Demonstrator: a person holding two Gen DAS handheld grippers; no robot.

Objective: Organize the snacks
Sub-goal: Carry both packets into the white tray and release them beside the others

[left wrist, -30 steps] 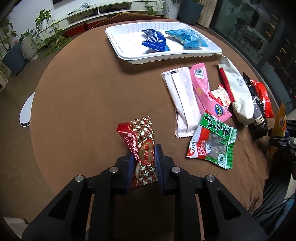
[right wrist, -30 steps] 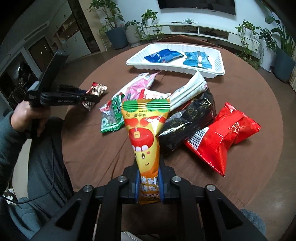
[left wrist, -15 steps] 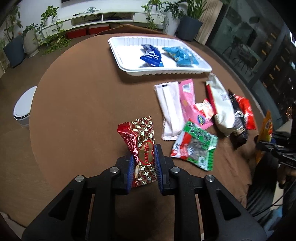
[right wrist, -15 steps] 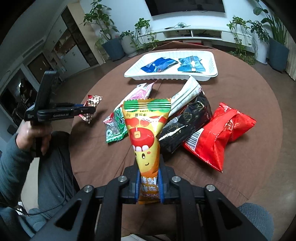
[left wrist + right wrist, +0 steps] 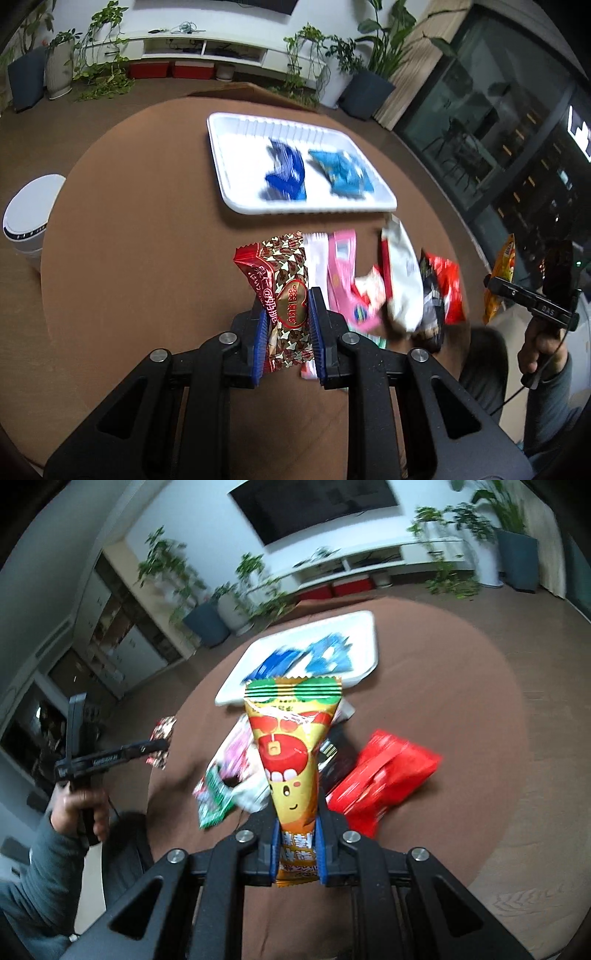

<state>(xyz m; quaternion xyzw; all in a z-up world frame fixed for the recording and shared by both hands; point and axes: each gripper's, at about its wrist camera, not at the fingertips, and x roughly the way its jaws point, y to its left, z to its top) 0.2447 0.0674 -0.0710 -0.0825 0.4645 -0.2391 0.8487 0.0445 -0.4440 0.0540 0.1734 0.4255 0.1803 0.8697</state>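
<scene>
Brown table [image 5: 140,258] left half bare | left gripper [image 5: 288,325] fingers grasp chocolate packet [image 5: 284,291] | right gripper [image 5: 297,843] fingers grasp orange packet [image 5: 291,746]

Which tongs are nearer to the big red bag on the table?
Right. The right tongs hang just beside the red bag; the left tongs are on the far side of the snack pile.
</scene>
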